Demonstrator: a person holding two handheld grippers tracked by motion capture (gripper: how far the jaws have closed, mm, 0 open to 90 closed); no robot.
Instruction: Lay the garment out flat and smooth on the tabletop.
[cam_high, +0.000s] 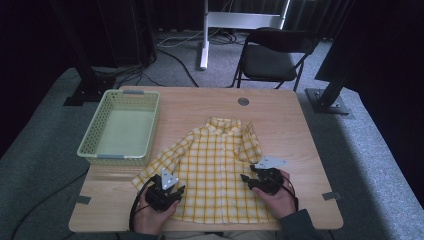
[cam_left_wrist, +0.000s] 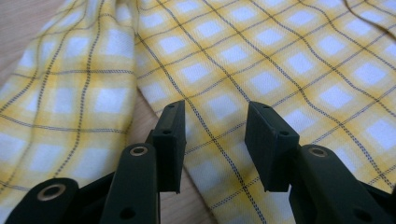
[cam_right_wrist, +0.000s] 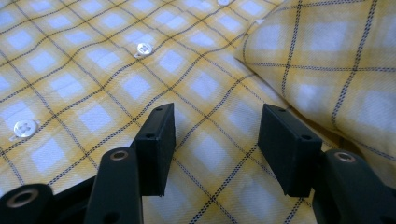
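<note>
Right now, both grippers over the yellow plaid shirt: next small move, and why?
Probably lower the left gripper and close it on the side edge of the yellow plaid shirt. Its jaws stand open just above that edge, beside the sleeve, gripping nothing. The right gripper hangs open over the button front.

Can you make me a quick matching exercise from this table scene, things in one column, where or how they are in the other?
Things:
1. shirt
2. basket
3. chair
4. left gripper

Descriptions:
A. pale green, at the table's left
B. jaws open over the fabric
C. yellow plaid, spread flat
D. black, behind the table

Pairs: 1-C, 2-A, 3-D, 4-B
</note>
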